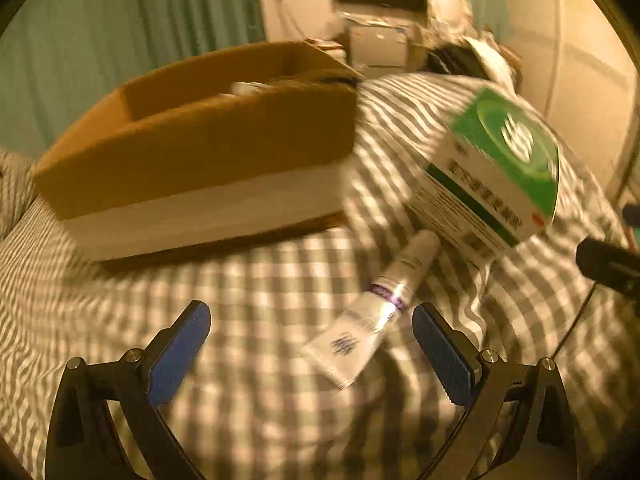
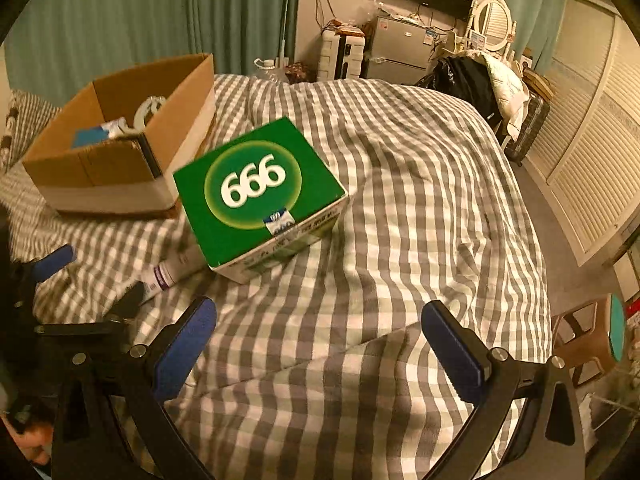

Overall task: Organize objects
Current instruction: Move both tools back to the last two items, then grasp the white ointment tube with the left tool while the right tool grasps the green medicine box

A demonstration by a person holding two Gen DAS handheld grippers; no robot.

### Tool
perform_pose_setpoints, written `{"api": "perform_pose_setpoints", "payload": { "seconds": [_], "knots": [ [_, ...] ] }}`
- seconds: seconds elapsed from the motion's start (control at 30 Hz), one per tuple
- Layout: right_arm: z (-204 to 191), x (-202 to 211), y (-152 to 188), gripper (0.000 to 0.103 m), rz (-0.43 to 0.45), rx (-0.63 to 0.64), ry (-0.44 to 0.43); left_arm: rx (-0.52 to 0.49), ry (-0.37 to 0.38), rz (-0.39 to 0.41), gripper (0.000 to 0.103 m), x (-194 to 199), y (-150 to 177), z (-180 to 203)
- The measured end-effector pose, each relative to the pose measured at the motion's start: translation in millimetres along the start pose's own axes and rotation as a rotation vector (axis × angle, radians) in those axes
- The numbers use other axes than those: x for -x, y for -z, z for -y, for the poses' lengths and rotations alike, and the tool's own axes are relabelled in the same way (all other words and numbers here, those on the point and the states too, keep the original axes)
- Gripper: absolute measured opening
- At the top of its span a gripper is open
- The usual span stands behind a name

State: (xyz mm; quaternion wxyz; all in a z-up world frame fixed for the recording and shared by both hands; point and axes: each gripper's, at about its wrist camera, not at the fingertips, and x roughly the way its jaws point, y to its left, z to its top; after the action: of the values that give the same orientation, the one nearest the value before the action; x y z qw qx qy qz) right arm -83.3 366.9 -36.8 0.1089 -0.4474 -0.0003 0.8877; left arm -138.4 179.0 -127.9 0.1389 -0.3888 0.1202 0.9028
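A white tube (image 1: pixel 372 312) with a purple band lies on the grey checked bedspread (image 1: pixel 260 280), one end under a green and white box (image 1: pixel 492 176). My left gripper (image 1: pixel 312 316) is open and empty, with the tube's flat end between its fingers. In the right wrist view the green box (image 2: pixel 260 196) marked 999 lies mid-bed, the tube (image 2: pixel 168 272) at its left. My right gripper (image 2: pixel 318 316) is open and empty, short of the box. An open cardboard box (image 1: pixel 192 152) holds small items; it also shows in the right wrist view (image 2: pixel 116 172).
The left gripper (image 2: pixel 92 280) shows at the left of the right wrist view. The bed (image 2: pixel 400 200) drops off at the right to the floor, with a brown stool (image 2: pixel 580 340). Fridge, chair with clothes and green curtains stand behind.
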Motion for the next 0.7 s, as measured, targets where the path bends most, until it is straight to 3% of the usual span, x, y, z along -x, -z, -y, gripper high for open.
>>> {"api": "perform_pose_setpoints", "payload": {
  "seconds": [0.13,0.23,0.3,0.4,0.5,0.7],
  "knots": [
    [4,-4,-1,0.103,0.006,-0.023,-0.019,-0.045,0.036,-0.019,0.098,-21,-8,17],
    [7,-5,-2,0.103,0.005,-0.045,-0.021,-0.07,0.103,-0.054,0.072,-34,-11,23],
    [11,-3,-2,0.103,0.012,-0.071,-0.021,-0.077,0.152,-0.055,0.047,-33,-11,22],
    [14,3,-2,0.103,0.033,-0.108,-0.025,-0.066,0.207,-0.058,0.032,-21,-9,13],
    [11,14,-3,0.103,0.072,-0.142,-0.04,-0.005,0.208,-0.081,0.024,-8,-5,-7],
    [-24,20,-18,0.103,0.095,-0.172,-0.049,0.093,0.129,-0.019,0.024,39,-2,-67]
  ]
}}
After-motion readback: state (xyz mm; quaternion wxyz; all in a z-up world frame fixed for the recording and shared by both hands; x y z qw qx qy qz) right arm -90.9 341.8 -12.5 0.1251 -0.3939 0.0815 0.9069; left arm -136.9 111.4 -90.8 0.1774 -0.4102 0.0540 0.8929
